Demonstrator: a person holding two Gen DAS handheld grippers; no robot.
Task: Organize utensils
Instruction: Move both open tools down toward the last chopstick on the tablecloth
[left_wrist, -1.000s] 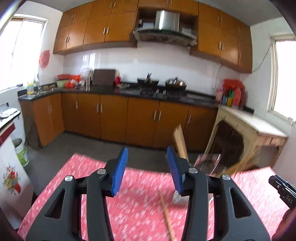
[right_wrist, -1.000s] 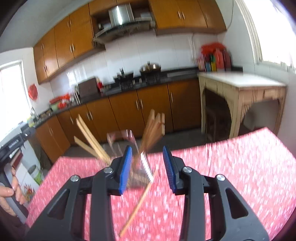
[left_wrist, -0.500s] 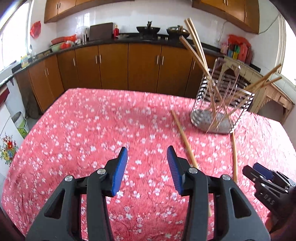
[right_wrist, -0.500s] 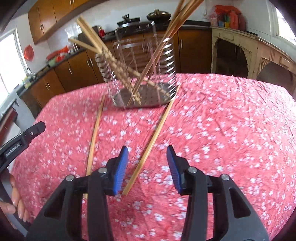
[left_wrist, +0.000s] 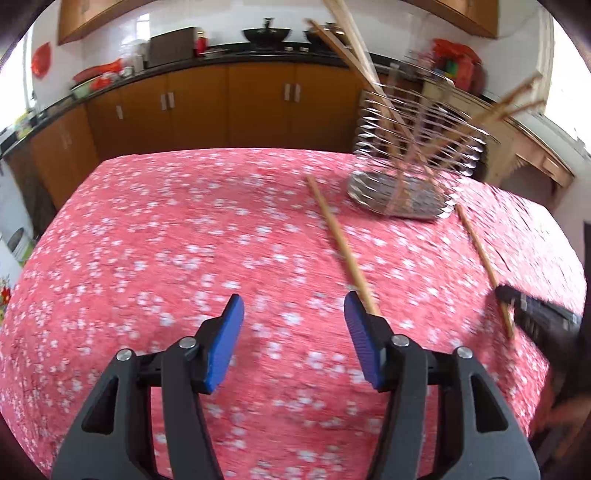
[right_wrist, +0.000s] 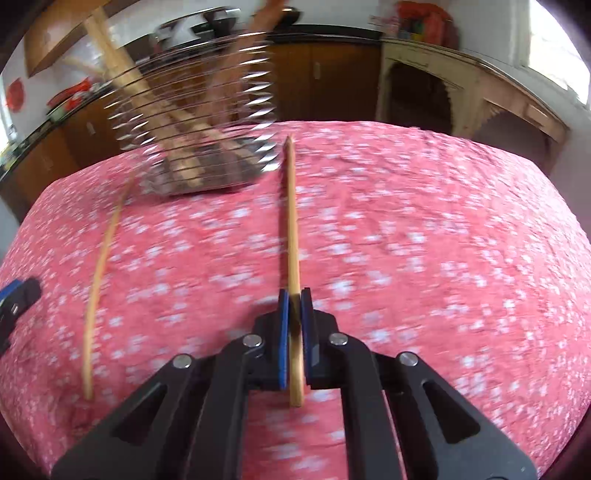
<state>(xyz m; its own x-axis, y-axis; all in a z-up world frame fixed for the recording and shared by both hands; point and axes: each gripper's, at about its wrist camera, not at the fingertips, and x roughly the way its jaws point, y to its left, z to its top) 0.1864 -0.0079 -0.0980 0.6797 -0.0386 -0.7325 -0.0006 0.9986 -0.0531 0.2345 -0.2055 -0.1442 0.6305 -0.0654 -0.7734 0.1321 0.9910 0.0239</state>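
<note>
A wire utensil basket (left_wrist: 410, 162) (right_wrist: 195, 144) holding several wooden chopsticks stands on the red flowered tablecloth (left_wrist: 184, 240). Two loose chopsticks lie on the cloth. My right gripper (right_wrist: 294, 295) is shut on the near end of one chopstick (right_wrist: 291, 221), which points at the basket; it also shows in the left wrist view (left_wrist: 480, 251). The other chopstick (left_wrist: 340, 243) (right_wrist: 99, 266) lies beside my left gripper (left_wrist: 293, 306), which is open and empty, its right finger (left_wrist: 360, 332) next to the stick's near end.
Brown kitchen cabinets (left_wrist: 229, 99) and a dark counter run behind the table. A pale side table (right_wrist: 480, 92) stands at the right. The right gripper's body (left_wrist: 535, 317) shows at the right edge of the left wrist view.
Both grippers dropped toward the table. My right gripper moved onto the right chopstick and closed on it. My left gripper came nearer the other chopstick and stays open.
</note>
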